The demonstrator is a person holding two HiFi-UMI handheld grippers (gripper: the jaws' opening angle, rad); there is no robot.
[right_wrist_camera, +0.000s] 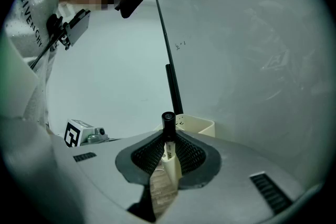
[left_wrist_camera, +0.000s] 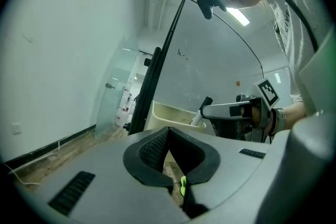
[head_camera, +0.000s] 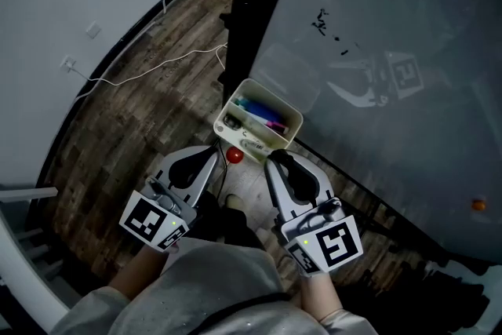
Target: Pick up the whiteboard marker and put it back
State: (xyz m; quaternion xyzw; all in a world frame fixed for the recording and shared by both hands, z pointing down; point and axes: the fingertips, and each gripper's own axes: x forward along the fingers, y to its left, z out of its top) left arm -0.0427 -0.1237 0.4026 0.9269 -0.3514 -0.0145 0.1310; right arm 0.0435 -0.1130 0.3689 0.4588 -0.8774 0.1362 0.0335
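While the right gripper (right_wrist_camera: 169, 136) has its two jaws squeezed tight on the whiteboard marker (right_wrist_camera: 170, 157), the left gripper (left_wrist_camera: 168, 134) has its jaws pressed together with nothing in them. The marker stands up between the right jaws. Its black cap pokes out past the tips, and its white body sits down in the bumpy black pads.

From the head view, both grippers are side by side, low and close to the person. The cream tray (head_camera: 294, 121) hangs on the whiteboard (head_camera: 376, 27) just past their tips. There are some other pens inside it. A small red round thing (head_camera: 234, 155) sits just under the tray; I cannot tell what it is. The marker is near the tray but not in it yet.

I think the marker is light and stiff, like a hard plastic stick. It will not bend or break from a gentle squeeze. But it is smooth and round, so it could twist or slide in the jaws. The best place to hold it is on the white body, not the cap, because the cap might pop off. The hold looks good now: on the body, right below the cap.

I think the next job is to bring it over the tray and let go gently.
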